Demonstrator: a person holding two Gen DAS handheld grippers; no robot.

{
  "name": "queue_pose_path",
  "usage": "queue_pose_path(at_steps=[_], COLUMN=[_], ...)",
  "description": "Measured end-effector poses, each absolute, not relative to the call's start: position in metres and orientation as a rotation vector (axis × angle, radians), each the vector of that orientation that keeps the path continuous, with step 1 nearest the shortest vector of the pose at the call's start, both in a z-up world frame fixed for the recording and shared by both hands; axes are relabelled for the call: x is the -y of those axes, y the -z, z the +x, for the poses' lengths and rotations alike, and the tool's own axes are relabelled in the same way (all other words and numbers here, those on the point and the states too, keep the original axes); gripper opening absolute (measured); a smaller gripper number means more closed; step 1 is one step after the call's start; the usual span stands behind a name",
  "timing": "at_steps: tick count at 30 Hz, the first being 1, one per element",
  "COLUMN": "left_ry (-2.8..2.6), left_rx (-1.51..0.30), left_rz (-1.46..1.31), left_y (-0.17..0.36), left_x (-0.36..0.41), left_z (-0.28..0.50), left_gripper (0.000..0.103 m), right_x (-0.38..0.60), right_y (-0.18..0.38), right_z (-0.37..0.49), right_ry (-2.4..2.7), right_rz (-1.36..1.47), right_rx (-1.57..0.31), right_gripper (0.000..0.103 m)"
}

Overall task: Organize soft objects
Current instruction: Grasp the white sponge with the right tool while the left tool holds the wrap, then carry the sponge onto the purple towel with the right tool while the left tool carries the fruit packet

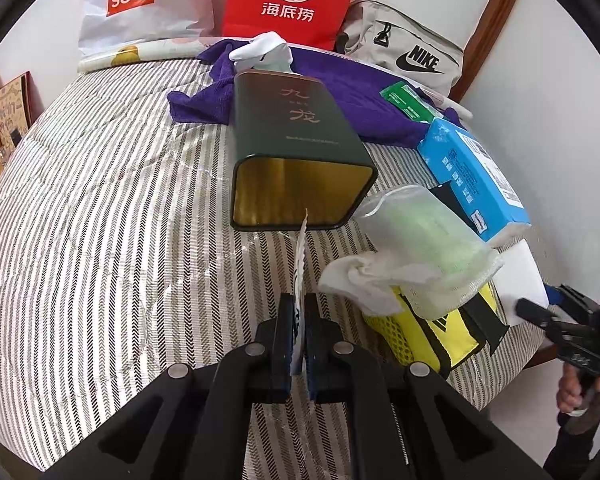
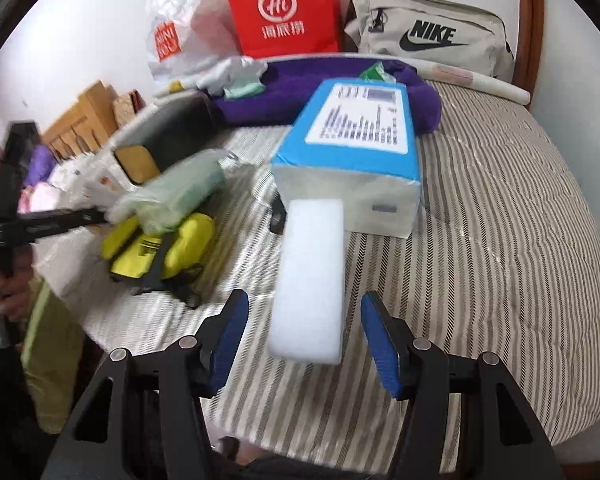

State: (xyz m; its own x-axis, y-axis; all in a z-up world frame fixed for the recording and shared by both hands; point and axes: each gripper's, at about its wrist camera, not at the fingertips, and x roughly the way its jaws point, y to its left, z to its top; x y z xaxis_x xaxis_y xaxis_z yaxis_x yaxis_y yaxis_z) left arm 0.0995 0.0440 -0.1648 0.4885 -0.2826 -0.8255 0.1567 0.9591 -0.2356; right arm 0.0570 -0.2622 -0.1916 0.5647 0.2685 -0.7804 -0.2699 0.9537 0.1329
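Your left claw [image 1: 299, 320]: black angular linkage arms, round silver pivot screws, dark blue pads on black fingers. Your right claw [image 2: 304, 320]: same black frame, silver screws, brighter blue ribbed pads. Red-and-white striped sleeve at far left edge.

Striped bed [image 2: 500, 200] is pretty cluttered: purple towel [image 2: 284, 96] by the far edge, blue tissue pack [image 2: 356, 136] mid-bed, white foam block [image 2: 312, 272] nearer.

Likely home bedroom: striped bedspread [image 2: 500, 200], wooden headboard [image 2: 534, 20], shopping bags [image 1: 292, 0].
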Motion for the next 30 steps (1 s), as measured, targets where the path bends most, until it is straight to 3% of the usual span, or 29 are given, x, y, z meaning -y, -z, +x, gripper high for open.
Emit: queue_pose_path(at_steps=[1, 2, 3, 19, 30], left_ry=[0.264, 0.260, 0.252, 0.252, 0.259], left_rx=[-1.026, -1.025, -1.024, -1.062, -1.004], left_rz=[-0.134, -0.128, -0.119, -0.159, -0.174], left_y=[0.164, 0.163, 0.162, 0.173, 0.148], left_x=[-0.044, -0.045, -0.045, -0.046, -0.057], left_z=[0.099, 0.098, 0.096, 0.089, 0.080], left_gripper=[0.006, 0.006, 0.006, 0.006, 0.005], right_x=[0.262, 0.262, 0.263, 0.275, 0.275], right_y=[0.194, 0.196, 0.197, 0.196, 0.177], right_z=[0.059, 0.060, 0.060, 0.052, 0.051], right_ry=[-0.314, -0.314, -0.309, -0.260, -0.290], right_rz=[-0.003, 0.004, 0.006, 0.001, 0.016], right_rx=[-0.912, -0.903, -0.911, -0.945, -0.948], right_gripper=[0.049, 0.031, 0.029, 0.029, 0.029])
